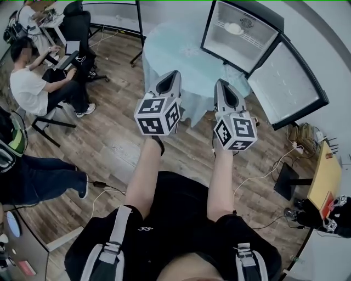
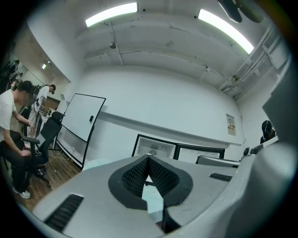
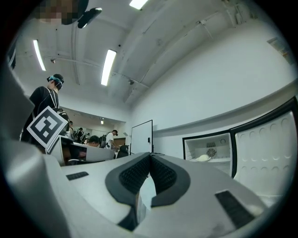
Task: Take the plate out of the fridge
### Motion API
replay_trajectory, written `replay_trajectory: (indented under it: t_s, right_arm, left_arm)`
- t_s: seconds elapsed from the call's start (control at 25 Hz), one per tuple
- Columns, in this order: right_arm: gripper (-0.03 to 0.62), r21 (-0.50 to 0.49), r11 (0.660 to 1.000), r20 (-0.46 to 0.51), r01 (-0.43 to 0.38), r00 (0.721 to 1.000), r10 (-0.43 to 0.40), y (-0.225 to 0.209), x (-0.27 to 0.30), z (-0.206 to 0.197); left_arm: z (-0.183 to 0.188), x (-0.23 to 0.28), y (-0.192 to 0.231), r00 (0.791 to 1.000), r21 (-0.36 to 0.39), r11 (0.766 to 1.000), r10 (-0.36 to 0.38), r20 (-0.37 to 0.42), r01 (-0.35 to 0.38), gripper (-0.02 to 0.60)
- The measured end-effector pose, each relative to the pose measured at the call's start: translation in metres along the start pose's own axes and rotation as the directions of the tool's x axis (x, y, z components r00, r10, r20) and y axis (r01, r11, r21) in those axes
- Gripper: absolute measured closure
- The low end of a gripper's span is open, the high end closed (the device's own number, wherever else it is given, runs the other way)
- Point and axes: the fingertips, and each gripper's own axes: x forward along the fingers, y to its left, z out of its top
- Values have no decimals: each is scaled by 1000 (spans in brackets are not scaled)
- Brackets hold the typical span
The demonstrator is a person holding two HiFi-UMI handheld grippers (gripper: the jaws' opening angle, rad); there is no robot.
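Observation:
The small fridge (image 1: 241, 30) stands open at the far right, its door (image 1: 288, 88) swung out to the right. A pale plate (image 1: 233, 28) lies on its shelf; the right gripper view shows the same plate (image 3: 203, 158) inside the fridge (image 3: 207, 153). My left gripper (image 1: 171, 74) and right gripper (image 1: 222, 82) are held side by side and level, well short of the fridge, over the near edge of a round table (image 1: 175, 52) with a light-blue cloth. Both are shut with nothing in them. In their own views, the left gripper (image 2: 148, 157) and right gripper (image 3: 150, 155) have their pads pressed together.
The round table stands between me and the fridge. People sit at desks on the left (image 1: 30, 88), and another person's legs (image 1: 38, 181) are close by. A whiteboard (image 1: 112, 16) stands at the back. Cables (image 1: 274, 170) and a yellow table (image 1: 324, 175) are at the right.

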Motion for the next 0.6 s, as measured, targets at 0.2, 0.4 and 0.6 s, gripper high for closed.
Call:
replay_trajectory:
  t_s: [0.2,0.4,0.6]
  right_arm:
    - [592,-38,999,-63,31,997,-34,-7,16,-13]
    - [592,-51,995,-83,87,992,-91,-32,19,-17]
    - [592,-36,993,-126,113,985,-117,-58,32,-43]
  left_arm:
    - [-18,21,13,999,-62,998,-36,-37,33,571]
    - [-32,47,3,994,-101,991,-89,-59,83,571]
    - [-54,81,-3,988,-124,987,-118,-95,106,571]
